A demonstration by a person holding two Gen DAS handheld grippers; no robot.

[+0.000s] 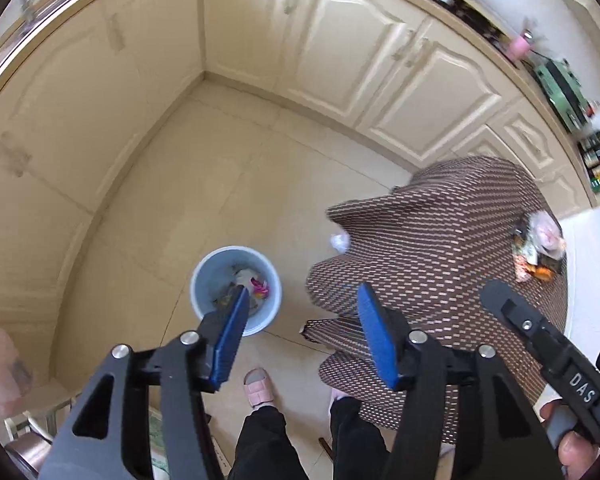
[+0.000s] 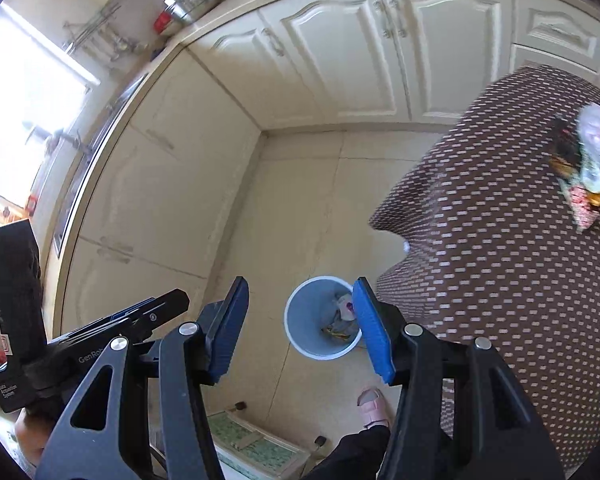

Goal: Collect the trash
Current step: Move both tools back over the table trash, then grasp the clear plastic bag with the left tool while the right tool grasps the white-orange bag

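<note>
Partly hidden bin (image 1: 236, 290) contents, blurred trash pile (image 1: 538, 250), left hand-held gripper (image 1: 302, 334) and right hand-held gripper (image 2: 300, 330) apart, empty

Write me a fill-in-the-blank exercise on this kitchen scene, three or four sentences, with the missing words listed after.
1. The light blue bin stands on the tiled ____.
2. The pile of wrappers still to be collected lies on the table with the brown patterned ____.
3. Between the blue fingers of the left gripper there is ____.
4. The bin already holds some ____.

Missing words: floor; tablecloth; nothing; trash
</note>
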